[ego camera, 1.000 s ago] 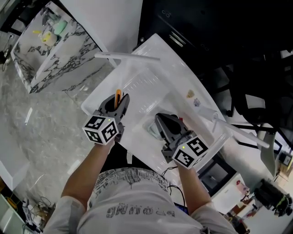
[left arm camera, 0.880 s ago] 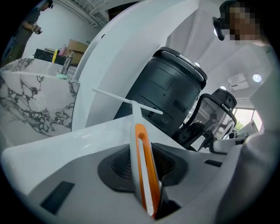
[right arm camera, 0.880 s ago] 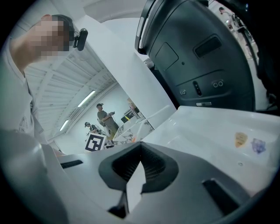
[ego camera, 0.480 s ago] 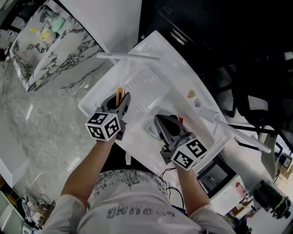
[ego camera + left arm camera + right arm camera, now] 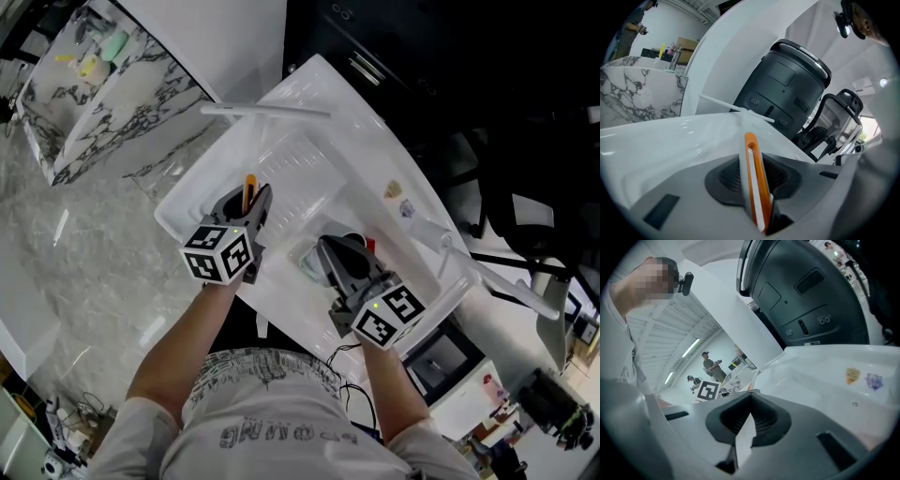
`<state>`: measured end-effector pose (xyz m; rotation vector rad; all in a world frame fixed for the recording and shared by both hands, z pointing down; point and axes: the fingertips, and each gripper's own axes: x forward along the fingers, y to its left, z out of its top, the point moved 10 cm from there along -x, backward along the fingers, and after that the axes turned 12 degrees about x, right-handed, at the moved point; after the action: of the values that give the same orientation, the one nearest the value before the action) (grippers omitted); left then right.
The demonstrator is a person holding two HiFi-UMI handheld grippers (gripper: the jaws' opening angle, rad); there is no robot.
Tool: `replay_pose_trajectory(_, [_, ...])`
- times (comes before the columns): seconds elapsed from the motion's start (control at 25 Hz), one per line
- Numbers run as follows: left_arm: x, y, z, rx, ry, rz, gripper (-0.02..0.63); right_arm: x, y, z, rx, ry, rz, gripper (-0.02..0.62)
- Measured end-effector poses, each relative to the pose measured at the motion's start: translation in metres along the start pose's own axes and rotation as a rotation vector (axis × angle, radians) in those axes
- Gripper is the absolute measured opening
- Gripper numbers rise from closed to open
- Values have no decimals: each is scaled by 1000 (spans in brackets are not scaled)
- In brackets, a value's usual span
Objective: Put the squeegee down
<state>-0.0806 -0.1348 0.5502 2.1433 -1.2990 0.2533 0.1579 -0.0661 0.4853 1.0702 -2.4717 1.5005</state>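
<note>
White tray (image 5: 314, 155) underneath: left tool (image 5: 247, 199) pinches orange squeegee (image 5: 754, 180) (right tool (image 5: 330, 251) clamps white scrap (image 5: 744, 442))

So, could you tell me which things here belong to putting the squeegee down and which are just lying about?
Job: squeegee, left gripper shut on it, white tray beneath.
Lying about: white rod, two stickers, dark grey machine, marble counter; right gripper holds a white piece.
</note>
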Motion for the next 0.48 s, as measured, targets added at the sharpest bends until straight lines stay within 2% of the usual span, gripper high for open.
replay_pose_trajectory(0.48, [9, -2, -3, 6, 15, 18, 106, -4, -10, -5, 25, 3, -11, 8])
